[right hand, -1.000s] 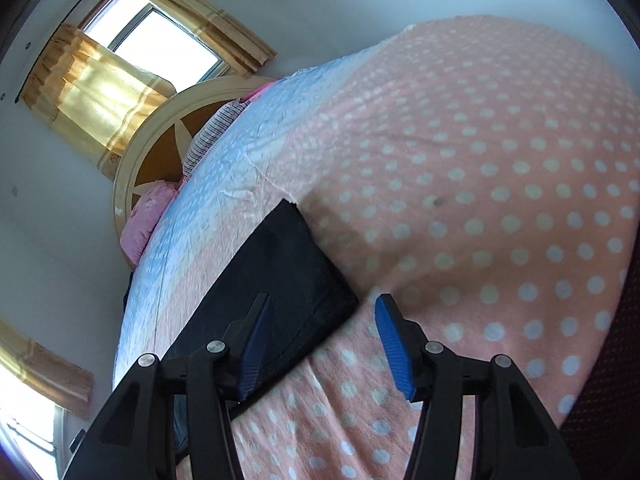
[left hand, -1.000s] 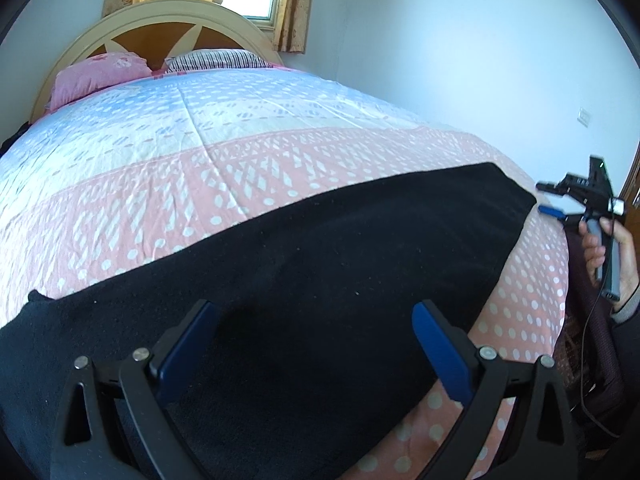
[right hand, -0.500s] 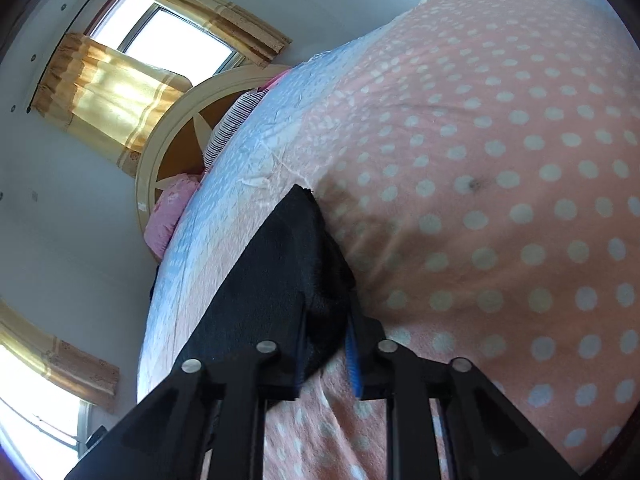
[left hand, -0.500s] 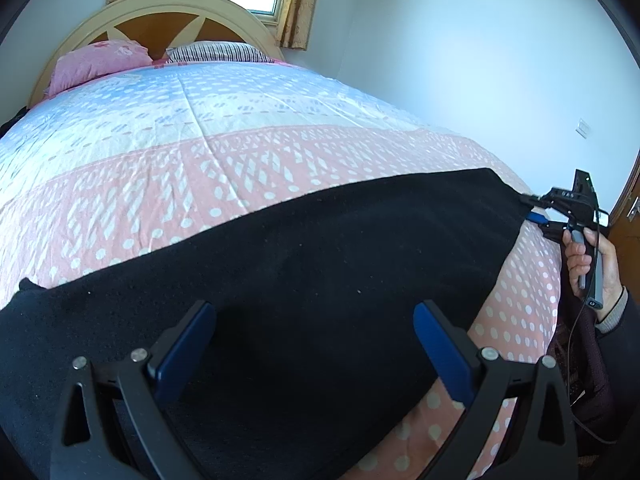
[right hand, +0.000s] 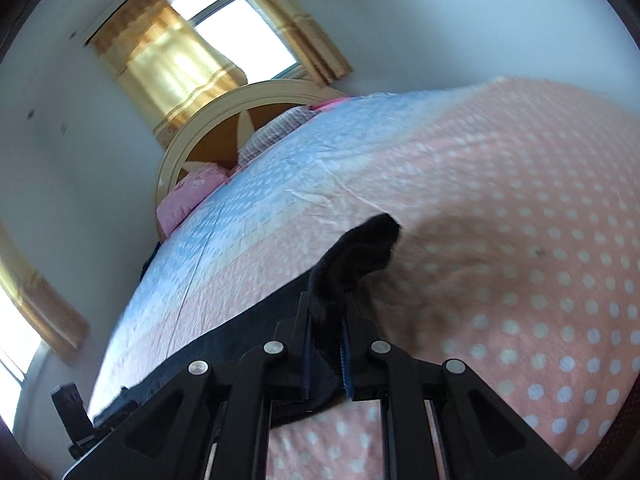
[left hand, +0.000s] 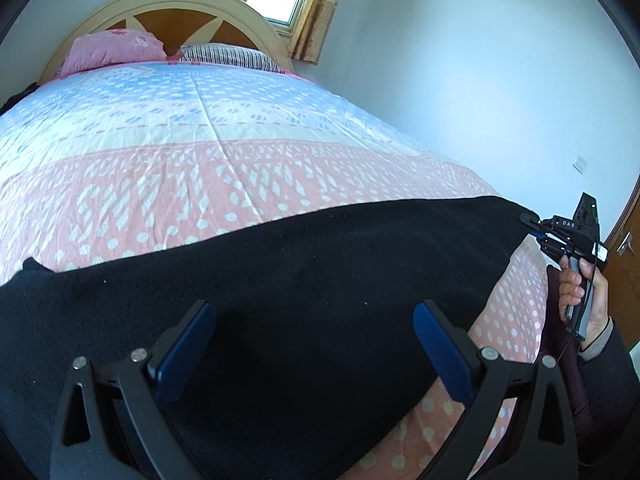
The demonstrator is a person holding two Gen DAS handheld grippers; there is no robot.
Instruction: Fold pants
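The black pants (left hand: 288, 280) lie flat across the near part of the bed, stretching from the left edge to the right. My left gripper (left hand: 316, 344) is open and hovers just above the middle of the pants, blue pads wide apart. My right gripper (right hand: 326, 344) is shut on the right end of the pants (right hand: 360, 252), whose corner stands up between the pads. The right gripper also shows in the left wrist view (left hand: 536, 226), at the far right corner of the pants.
The bed has a pink and blue dotted quilt (left hand: 224, 148), a pink pillow (left hand: 116, 50), a striped pillow (left hand: 228, 54) and a cream headboard (left hand: 180, 4). A white wall (left hand: 460, 72) runs along its right side. A brown door (left hand: 624, 248) stands far right.
My right gripper moved onto the end of the pants, closed on it and now lifts that corner. My left gripper stayed open above the pants, shifting only slightly.
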